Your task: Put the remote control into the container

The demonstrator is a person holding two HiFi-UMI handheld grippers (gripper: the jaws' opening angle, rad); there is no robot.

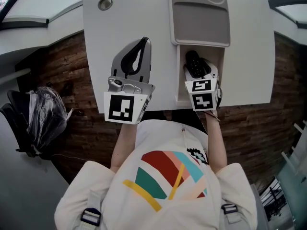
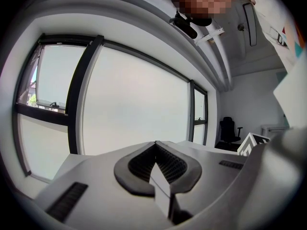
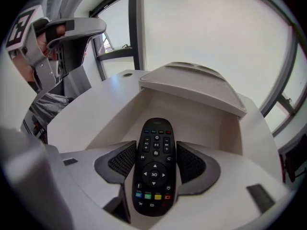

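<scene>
**Stage:** carry judged done, release pending.

- The remote control (image 3: 154, 169) is clamped in the right hand-held gripper (image 3: 154, 163). The ribbed pads are pressed on its two long sides, the buttons face up, and the front end points away from the person.
- In the head view the remote control (image 1: 194, 63) is over the open part of the container (image 1: 179, 75), towards that opening's near end. The right hand-held gripper (image 1: 200, 76) is at the container's near edge.
- From the right gripper view the container (image 3: 192, 116) is seen just beyond and below the remote's front end, with its pale inner walls bare.
- It cannot be told whether the remote touches the container's floor.
- A grey tray-like lid (image 1: 200, 25) lies over the far part of the container, so the near opening is uncovered and no obstacle is noted there.
- The left hand-held gripper (image 1: 136, 56) is closed on nothing, its jaws met at the tips (image 2: 156, 164). It is held above the white surface (image 1: 120, 23), apart from the container on its left, and is judged to take no part at this point.

**Done, as judged:** the remote has been picked up and brought to the opening.

**Left:** the remote is to be lowered fully inside, the grip let go, and the gripper drawn clear. The task is counted unfinished, since the remote is not yet released.
</scene>
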